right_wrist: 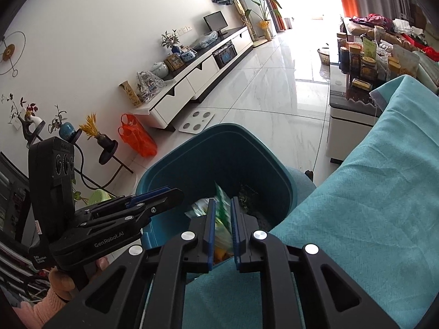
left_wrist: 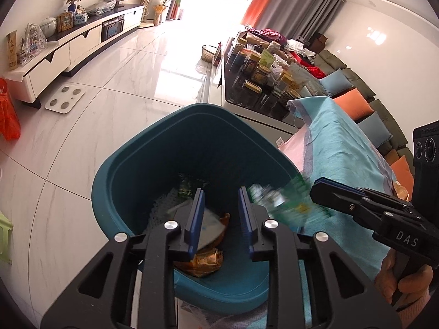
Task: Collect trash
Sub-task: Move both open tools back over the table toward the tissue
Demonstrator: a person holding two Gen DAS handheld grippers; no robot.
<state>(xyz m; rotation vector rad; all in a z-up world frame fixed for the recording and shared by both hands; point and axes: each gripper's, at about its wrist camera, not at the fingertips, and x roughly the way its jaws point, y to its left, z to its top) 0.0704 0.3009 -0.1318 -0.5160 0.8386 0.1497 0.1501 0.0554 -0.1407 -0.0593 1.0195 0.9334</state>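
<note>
The teal bin (left_wrist: 170, 148) stands on the pale tiled floor, hard against the edge of the table draped in a turquoise cloth (right_wrist: 365, 197), and everything that matters here is placed by its open mouth. Inside, on the bin's bottom, lie a gold foil wrapper (left_wrist: 204, 263), a white flat packet (left_wrist: 210, 224) and a dark green wrapper (left_wrist: 189, 189) farther back.

The left gripper (left_wrist: 221, 219) hangs directly above the mouth, pointing steeply down into it; its 2 blue fingers (left_wrist: 196, 219) stand apart with nothing between them, only the rubbish on the bottom showing through the gap.

The right gripper (right_wrist: 221, 233) sits over the near rim where bin meets cloth, also pitched downward. Its 2 fingers are nearly together, and a green and white wrapper (right_wrist: 223, 219), badly blurred, shows in the narrow gap between them; whether the pads actually press on it cannot be told from either view. In the left wrist view the same wrapper (left_wrist: 277, 203) is a smear just beyond the right gripper's tips, over the bin's cloth-side rim, its long axis running from those tips in towards the bin's centre.

The judgement: the wrapper belongs to the right hand, which is nearer, and it seems to need only a clear fall inside the rim rather than onto the cloth.
</note>
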